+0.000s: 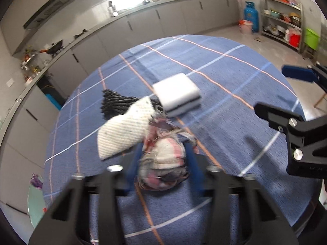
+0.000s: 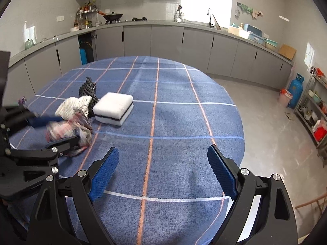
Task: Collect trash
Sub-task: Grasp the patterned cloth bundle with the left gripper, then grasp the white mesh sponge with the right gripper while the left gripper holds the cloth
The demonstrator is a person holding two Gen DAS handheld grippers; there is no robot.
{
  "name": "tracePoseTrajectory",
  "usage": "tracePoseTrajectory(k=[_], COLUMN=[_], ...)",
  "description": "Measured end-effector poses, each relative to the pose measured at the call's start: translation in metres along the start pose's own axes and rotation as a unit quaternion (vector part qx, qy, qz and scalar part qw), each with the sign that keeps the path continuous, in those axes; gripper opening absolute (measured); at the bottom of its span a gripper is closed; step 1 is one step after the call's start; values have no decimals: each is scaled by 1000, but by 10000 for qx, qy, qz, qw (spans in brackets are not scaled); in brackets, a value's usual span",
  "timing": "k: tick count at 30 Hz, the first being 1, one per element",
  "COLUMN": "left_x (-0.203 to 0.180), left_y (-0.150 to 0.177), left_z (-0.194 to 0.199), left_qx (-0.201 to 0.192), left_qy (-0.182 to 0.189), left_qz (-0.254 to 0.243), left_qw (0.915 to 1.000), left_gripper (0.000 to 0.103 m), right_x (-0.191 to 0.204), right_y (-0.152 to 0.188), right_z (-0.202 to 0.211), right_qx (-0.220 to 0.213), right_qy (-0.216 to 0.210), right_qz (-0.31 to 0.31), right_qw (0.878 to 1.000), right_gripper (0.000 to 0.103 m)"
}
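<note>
Item 1. Left gripper: lower centre of the left wrist view, its blue fingers closed around a crumpled pink-and-white plaid rag. The rag bulges between the fingers and looks firmly pinched; motion blur softens its edges. In the right wrist view the same gripper enters from 9 o'clock.

Item 2. Right gripper: jaws spread wide, nothing between them, poised over bare blue checked tablecloth at the near edge of the round table.

Item 3. Remaining scraps, all lying at about 10 o'clock from the right gripper:
- white knitted cloth, touching the plaid rag and partly draped over the next item;
- black knitted cloth, behind the white one;
- white sponge block with a dark middle layer, just beside the pile at its 1 o'clock in the left wrist view.

Item 4. Receptacle: no bin is clearly identifiable in either view.

Step in hand, as judged: the first piece of trash is grasped and being drawn from the pile; three pieces remain.

Next move, as judged: carry the rag clear without dragging the white cloth that rests against it, then find a drop point. The free right gripper is well placed to reach forward to the sponge, whose width calls for a wide opening.
</note>
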State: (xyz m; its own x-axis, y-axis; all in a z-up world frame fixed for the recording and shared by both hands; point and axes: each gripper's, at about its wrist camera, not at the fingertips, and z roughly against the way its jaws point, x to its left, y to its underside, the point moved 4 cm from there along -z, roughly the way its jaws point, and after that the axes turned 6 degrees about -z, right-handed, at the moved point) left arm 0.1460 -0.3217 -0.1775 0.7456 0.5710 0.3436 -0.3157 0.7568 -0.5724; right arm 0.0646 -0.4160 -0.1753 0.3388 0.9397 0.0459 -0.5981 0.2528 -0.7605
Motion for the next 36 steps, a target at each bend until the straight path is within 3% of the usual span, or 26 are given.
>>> tracePoseTrajectory(k=[5,9,12,19,22,26,30,36], left_x=[9,38,71,116,134,156,168,176], left_y=[4,13,21,40,49,57,64,74], left_z=[19,38,45,54,50,45,38,21], left_qx=[-169,-306,-357,-385,-306,-270,-230,-97], left_qy=[65,-116,-461,-747,-1203,-1678,-1788,-1812], left_qz=[37,410,745,1200,1317,1515,1678,1785], left_qw=[9998,9986,9955,9892,9835,9737,9692,9671], left_gripper=[27,27,27,27,27,27,27,27], right_x=[0,6,18,56,74,99,127,154], right_y=[-3,-8,-13,-27,-35,-47,-53,-46], right_z=[1,1,-1,-7,-10,-25,-39,-60], right_qx=[-30,-50,-79,-113,-134,-7,223,656], right_qy=[-32,-90,-191,-423,-539,-700,-927,-1001], right_qz=[-64,-63,4,266,375,422,468,715], right_qw=[10000,9999,9998,9987,9978,9967,9943,9902], right_gripper=[88,88,88,88,88,87,86,58])
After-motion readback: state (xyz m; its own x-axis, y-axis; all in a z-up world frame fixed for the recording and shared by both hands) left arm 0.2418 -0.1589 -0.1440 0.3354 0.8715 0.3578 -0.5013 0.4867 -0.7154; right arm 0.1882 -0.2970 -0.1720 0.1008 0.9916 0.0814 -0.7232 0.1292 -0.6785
